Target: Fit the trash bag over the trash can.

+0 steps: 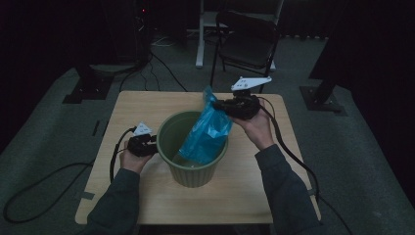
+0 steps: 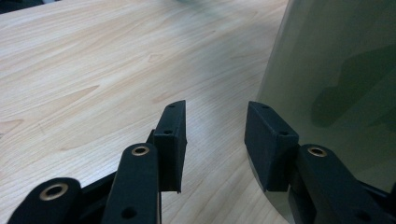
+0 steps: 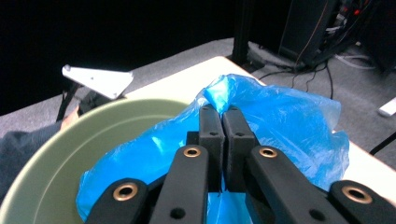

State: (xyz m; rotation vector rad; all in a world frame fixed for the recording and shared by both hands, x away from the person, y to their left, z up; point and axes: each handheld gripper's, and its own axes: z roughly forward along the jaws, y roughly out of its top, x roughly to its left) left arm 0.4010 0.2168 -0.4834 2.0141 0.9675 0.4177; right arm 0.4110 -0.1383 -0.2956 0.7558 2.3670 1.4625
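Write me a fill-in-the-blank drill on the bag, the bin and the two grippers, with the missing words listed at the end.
1. The right gripper is shut on a ____ plastic bag.
2. The bag's lower part hangs inside the green ____, which stands on the wooden table.
3. The left gripper has its jaws ____, with nothing between them.
4. The left gripper sits beside the bin, low at its ____ wall.

Missing words: blue; bin; open; outer

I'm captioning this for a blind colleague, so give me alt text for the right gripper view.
The right gripper, jaws shut, pinches a fold of a blue plastic bag above the rim of a green bin. Beyond the bin, the left gripper sits at the wooden table.
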